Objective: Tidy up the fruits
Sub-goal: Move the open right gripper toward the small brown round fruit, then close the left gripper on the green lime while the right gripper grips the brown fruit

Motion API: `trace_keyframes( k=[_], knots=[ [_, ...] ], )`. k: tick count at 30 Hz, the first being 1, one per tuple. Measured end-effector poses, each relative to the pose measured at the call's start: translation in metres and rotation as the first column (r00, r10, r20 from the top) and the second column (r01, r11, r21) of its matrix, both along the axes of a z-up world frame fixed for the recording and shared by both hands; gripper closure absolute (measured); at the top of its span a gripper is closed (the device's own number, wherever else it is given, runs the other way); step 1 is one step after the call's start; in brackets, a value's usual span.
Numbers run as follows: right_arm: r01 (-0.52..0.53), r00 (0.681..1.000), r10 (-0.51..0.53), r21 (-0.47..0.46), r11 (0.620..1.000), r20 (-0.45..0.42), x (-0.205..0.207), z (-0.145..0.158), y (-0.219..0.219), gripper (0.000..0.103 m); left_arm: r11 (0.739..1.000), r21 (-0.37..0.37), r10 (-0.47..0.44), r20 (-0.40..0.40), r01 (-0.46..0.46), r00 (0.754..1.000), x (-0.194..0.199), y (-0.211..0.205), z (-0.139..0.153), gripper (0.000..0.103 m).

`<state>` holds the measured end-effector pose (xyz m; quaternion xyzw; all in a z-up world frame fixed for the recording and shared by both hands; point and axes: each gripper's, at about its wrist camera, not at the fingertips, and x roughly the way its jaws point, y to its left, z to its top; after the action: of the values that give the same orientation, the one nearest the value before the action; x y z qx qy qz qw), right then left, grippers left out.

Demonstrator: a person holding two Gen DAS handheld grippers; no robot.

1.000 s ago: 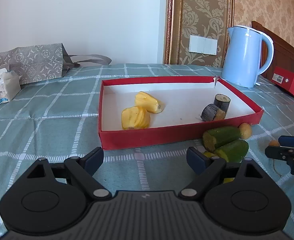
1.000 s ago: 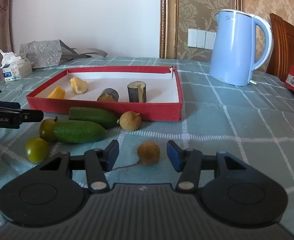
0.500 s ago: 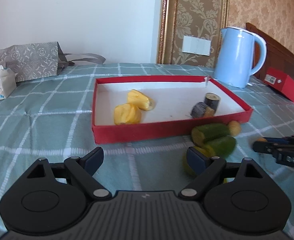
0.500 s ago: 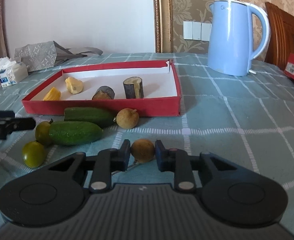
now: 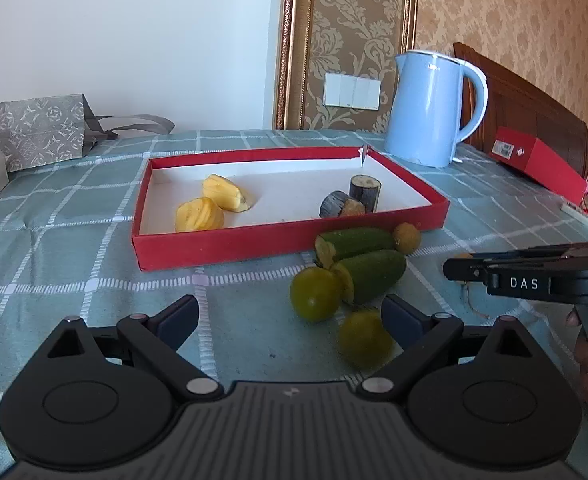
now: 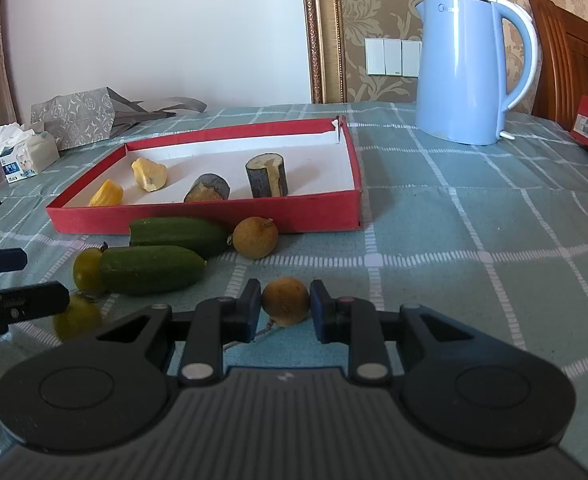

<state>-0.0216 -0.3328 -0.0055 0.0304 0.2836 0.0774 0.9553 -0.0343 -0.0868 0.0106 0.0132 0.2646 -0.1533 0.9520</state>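
Closed since before, right claw (image 6: 285,307) pinches longan (image 6: 285,301) (left claw (image 5: 290,320) agape).

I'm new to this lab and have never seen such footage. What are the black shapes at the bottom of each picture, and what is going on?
No robot here: a person holds a two-finger gripper in each hand, each with a camera looking along its fingers. The left wrist view shows the left gripper open above the tablecloth, near two green tomatoes. The right wrist view shows the right gripper shut on a small brown fruit. On the cloth lie two cucumbers, another brown fruit and a red tray holding two yellow pieces and two dark-skinned cut chunks. A blue kettle stands behind.
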Motion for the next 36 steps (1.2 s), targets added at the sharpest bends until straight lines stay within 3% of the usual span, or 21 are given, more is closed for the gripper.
trace_keyframes(
  k=[12, 19, 24, 26, 30, 32, 36],
  knots=[
    [0.000, 1.000, 0.000, 0.004, 1.000, 0.000, -0.001, 0.000, -0.001, 0.078, 0.996, 0.056, -0.075, -0.014, 0.076, 0.997, -0.007, -0.025, -0.006, 0.005],
    [0.000, 1.000, 0.000, 0.004, 1.000, -0.001, -0.001, 0.000, -0.001, 0.078, 0.999, 0.023, -0.043, -0.072, 0.045, 0.996, 0.002, -0.024, -0.010, 0.005],
    [0.002, 1.000, -0.001, 0.008, 1.000, -0.009, 0.000, -0.001, -0.001, 0.078, 1.000, 0.019, 0.000, -0.052, 0.001, 0.999, 0.003, -0.021, -0.009, 0.006],
    [0.003, 1.000, -0.002, 0.018, 1.000, -0.016, 0.002, -0.002, -0.003, 0.078, 1.000, 0.028, 0.007, -0.062, -0.005, 0.998, 0.005, -0.022, -0.011, 0.010],
    [0.004, 1.000, -0.003, 0.017, 1.000, -0.016, 0.002, -0.002, -0.003, 0.078, 0.998, 0.058, 0.006, -0.073, -0.001, 0.997, 0.006, -0.025, -0.014, 0.033],
    [0.004, 1.000, -0.004, 0.015, 1.000, -0.014, 0.002, -0.002, -0.003, 0.078, 0.997, 0.075, 0.001, -0.065, 0.004, 0.998, 0.005, -0.027, -0.015, 0.036],
    [0.005, 1.000, -0.005, 0.016, 1.000, -0.015, 0.002, -0.002, -0.003, 0.078, 0.996, 0.087, -0.019, -0.052, 0.024, 0.998, 0.002, -0.031, -0.014, 0.059]
  ],
)
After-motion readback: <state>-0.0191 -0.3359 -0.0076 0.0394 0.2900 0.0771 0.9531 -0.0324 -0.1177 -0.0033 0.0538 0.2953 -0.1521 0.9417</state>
